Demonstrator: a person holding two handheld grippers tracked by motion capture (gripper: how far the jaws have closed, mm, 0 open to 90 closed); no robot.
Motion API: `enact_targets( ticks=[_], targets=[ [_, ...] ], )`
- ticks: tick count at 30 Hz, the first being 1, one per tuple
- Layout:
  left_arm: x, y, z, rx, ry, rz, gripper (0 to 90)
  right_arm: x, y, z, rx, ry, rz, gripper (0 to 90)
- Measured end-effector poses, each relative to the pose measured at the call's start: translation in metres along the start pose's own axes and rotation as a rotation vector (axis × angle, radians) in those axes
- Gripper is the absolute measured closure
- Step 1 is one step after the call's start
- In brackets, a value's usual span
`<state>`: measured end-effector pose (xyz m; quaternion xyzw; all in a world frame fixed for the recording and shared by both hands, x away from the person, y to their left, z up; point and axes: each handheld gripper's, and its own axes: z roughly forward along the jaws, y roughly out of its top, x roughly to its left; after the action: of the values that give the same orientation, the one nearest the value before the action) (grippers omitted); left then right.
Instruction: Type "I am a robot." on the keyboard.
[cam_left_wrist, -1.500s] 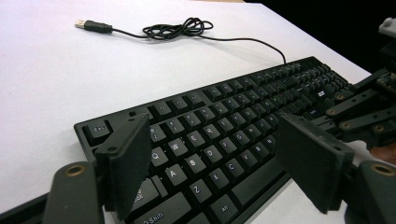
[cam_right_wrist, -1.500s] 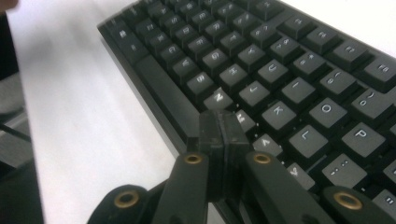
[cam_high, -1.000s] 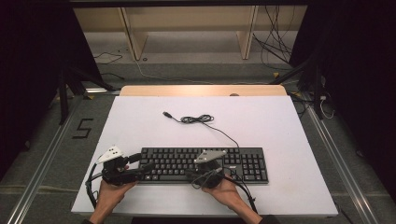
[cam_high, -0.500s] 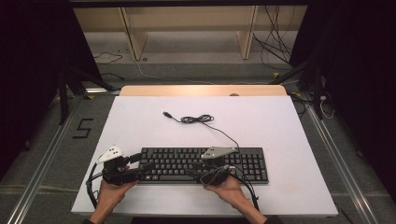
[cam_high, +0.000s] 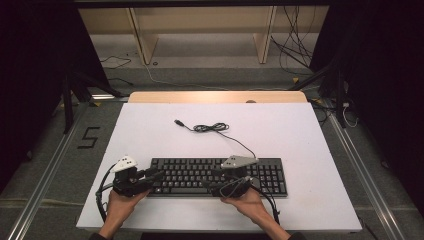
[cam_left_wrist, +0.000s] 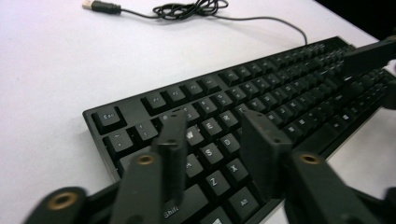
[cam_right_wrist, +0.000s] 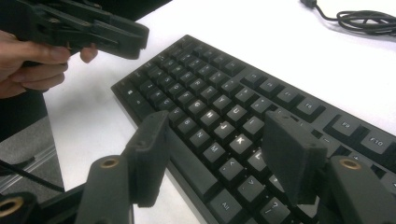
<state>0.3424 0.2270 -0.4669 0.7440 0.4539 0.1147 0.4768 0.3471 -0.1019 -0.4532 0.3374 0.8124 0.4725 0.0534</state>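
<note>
Keyboard: black keyboard (cam_high: 220, 176) is lying flat near the front edge of the white surface (cam_high: 150, 130), long side facing the person.
Cable: its cable (cam_high: 212, 128) is trailing toward the surface's middle in a loose coil, plug end lying free.
Left gripper: left gripper (cam_high: 152, 176) is hovering over the keyboard's left end; its jaws have just been closing, now sitting partly apart above the letter keys, clamping nothing.
Right gripper: right gripper (cam_high: 216, 182) is hanging over the keyboard's middle keys; its jaws have just been opening, standing wide with only keys beneath them, nothing held.
</note>
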Motion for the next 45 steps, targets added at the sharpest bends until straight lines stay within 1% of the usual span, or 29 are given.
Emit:
enact_targets(
  ticks=[3,7,11,16,24,26,27,30,32,35,39,42,45],
  targets=[
    [0.0,0.0,0.004,0.027,0.011,0.006,71.7,0.0,0.0,-0.002,-0.007,-0.002,0.001,41.2],
    [0.001,-0.001,0.009,0.058,0.022,0.014,79.5,0.0,-0.001,-0.006,-0.021,-0.004,0.0,39.4],
    [0.003,-0.001,0.011,0.078,0.03,0.025,84.5,0.0,-0.001,-0.009,-0.031,-0.005,-0.002,38.2],
    [0.003,-0.002,0.014,0.088,0.037,0.021,88.6,0.001,-0.002,-0.012,-0.036,-0.002,-0.001,37.8],
    [0.005,-0.003,0.02,0.122,0.043,0.032,88.8,0.001,-0.003,-0.012,-0.038,-0.002,0.001,36.8],
    [0.005,-0.004,0.021,0.127,0.045,0.028,88.9,0.001,-0.003,-0.013,-0.039,-0.001,0.004,36.6],
    [0.005,-0.004,0.021,0.134,0.045,0.033,88.9,0.0,-0.003,-0.013,-0.04,-0.001,0.004,36.4],
    [0.005,-0.004,0.022,0.135,0.043,0.031,88.9,0.0,-0.003,-0.013,-0.041,-0.002,0.005,35.6],
    [0.006,-0.005,0.023,0.148,0.047,0.025,88.9,0.0,-0.003,-0.013,-0.043,-0.003,0.006,34.8],
    [0.006,-0.006,0.024,0.154,0.041,0.024,89.0,0.0,-0.003,-0.014,-0.045,-0.007,0.006,34.0],
    [0.006,-0.006,0.024,0.152,0.039,0.017,89.0,0.0,-0.002,-0.015,-0.05,-0.009,0.008,33.5],
    [0.006,-0.006,0.023,0.145,0.034,0.019,88.8,0.0,-0.002,-0.015,-0.051,-0.011,0.01,33.4],
    [0.005,-0.004,0.02,0.129,0.029,0.017,84.0,0.0,-0.002,-0.014,-0.054,-0.012,0.01,33.5]
  ],
)
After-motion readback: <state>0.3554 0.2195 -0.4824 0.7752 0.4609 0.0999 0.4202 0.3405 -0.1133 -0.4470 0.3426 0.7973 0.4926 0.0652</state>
